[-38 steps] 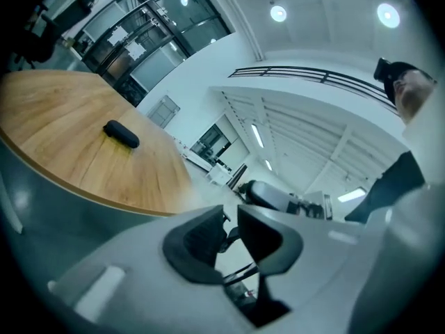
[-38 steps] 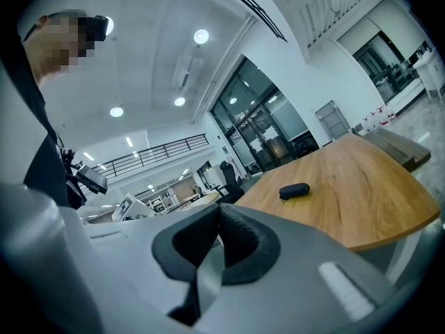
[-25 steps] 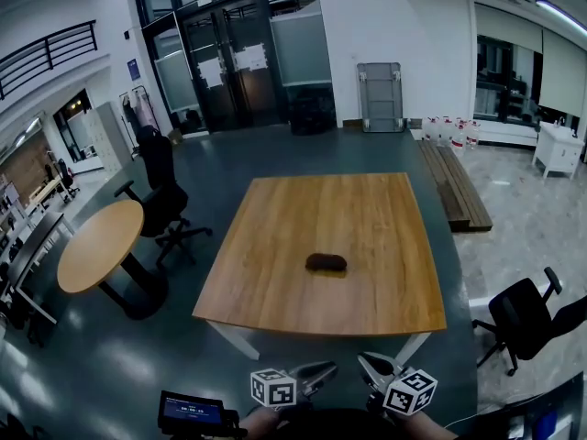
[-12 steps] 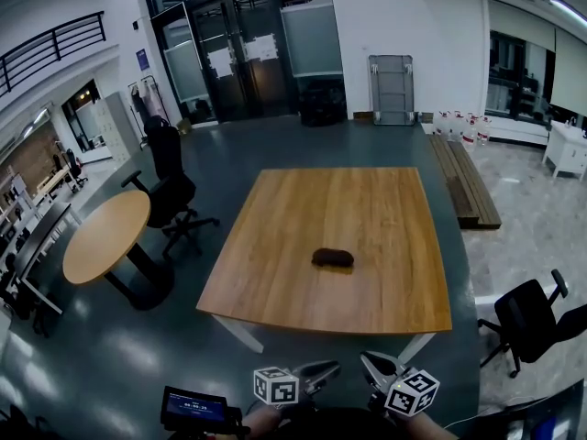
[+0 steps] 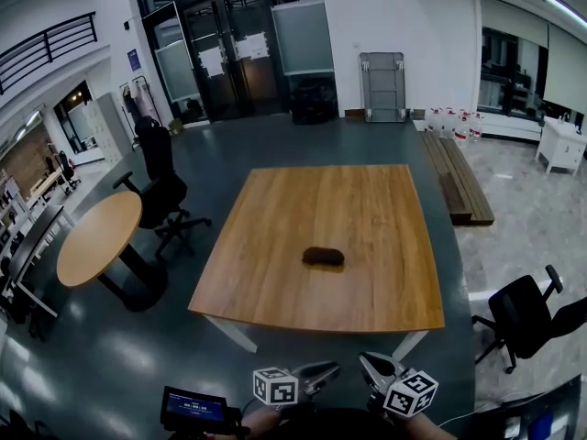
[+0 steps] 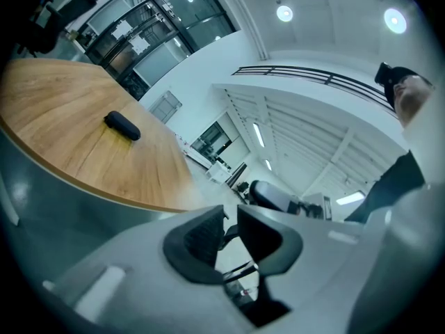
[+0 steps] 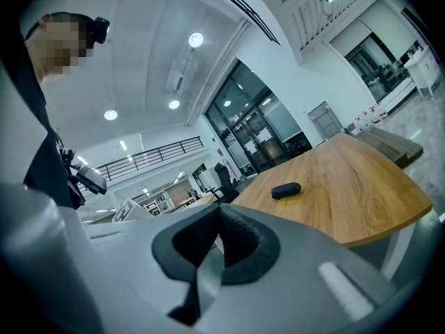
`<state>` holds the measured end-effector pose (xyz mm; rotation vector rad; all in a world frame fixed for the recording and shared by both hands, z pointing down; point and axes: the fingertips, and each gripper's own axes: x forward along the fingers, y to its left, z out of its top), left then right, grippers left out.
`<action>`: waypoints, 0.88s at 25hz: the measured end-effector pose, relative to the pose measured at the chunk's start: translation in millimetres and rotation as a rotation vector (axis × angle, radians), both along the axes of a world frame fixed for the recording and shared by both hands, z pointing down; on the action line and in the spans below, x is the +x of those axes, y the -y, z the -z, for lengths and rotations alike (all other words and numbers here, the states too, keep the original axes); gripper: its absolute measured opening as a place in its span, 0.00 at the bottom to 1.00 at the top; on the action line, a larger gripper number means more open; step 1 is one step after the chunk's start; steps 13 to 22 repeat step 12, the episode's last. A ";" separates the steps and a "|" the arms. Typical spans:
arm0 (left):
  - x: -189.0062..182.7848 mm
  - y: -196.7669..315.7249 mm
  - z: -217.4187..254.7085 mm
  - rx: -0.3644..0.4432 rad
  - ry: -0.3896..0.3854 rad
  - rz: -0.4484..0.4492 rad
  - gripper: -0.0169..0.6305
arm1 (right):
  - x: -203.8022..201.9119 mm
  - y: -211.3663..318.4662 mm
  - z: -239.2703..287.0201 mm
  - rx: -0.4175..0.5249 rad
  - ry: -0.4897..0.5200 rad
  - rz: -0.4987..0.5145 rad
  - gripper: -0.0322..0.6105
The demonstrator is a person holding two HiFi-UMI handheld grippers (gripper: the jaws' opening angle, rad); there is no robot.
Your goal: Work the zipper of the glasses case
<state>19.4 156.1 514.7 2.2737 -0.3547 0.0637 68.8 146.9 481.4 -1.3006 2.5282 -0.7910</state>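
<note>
L gripper (image 5: 320, 372) and R gripper (image 5: 371, 366) sit at the bottom edge of the head view, side by side, close to the person, short of the table (image 5: 367, 200) and well apart from the case (image 5: 324, 257); neither touches anything.

Case: dark, oval, lying flat on the square wood table, roughly mid-width and nearer the near edge than the far one; nothing else on the top; zipper too small to make out.

L gripper view: jaws a little apart, narrow gap w/ only floor and a chair showing through it; nothing held; case (image 6: 122, 125) far off, upper left of frame, on the table.

R gripper view: pads meet at the tips, closed on nothing; case (image 7: 286, 190) ahead and to the right on the table, well clear of the jaws.

Around: round table (image 5: 96, 236) to the left w/ a black chair (image 5: 160, 186) beside it; 2nd chair (image 5: 523, 314) off the table's right near corner; glass doors (image 5: 234, 58) at the back; small lit screen (image 5: 193, 409) bottom left.
</note>
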 end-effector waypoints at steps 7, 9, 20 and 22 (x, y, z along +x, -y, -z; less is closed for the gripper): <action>7.2 -2.7 1.1 0.000 -0.010 -0.008 0.12 | 6.7 -2.7 0.7 0.006 -0.010 -0.008 0.06; 8.0 -3.8 2.6 0.000 -0.017 -0.008 0.12 | 6.7 -3.9 0.8 0.009 -0.012 -0.008 0.06; 9.0 -5.1 2.9 0.002 -0.022 -0.005 0.12 | 6.5 -5.5 -0.3 0.010 -0.016 -0.005 0.06; 9.0 -5.1 2.9 0.002 -0.022 -0.005 0.12 | 6.5 -5.5 -0.3 0.010 -0.016 -0.005 0.06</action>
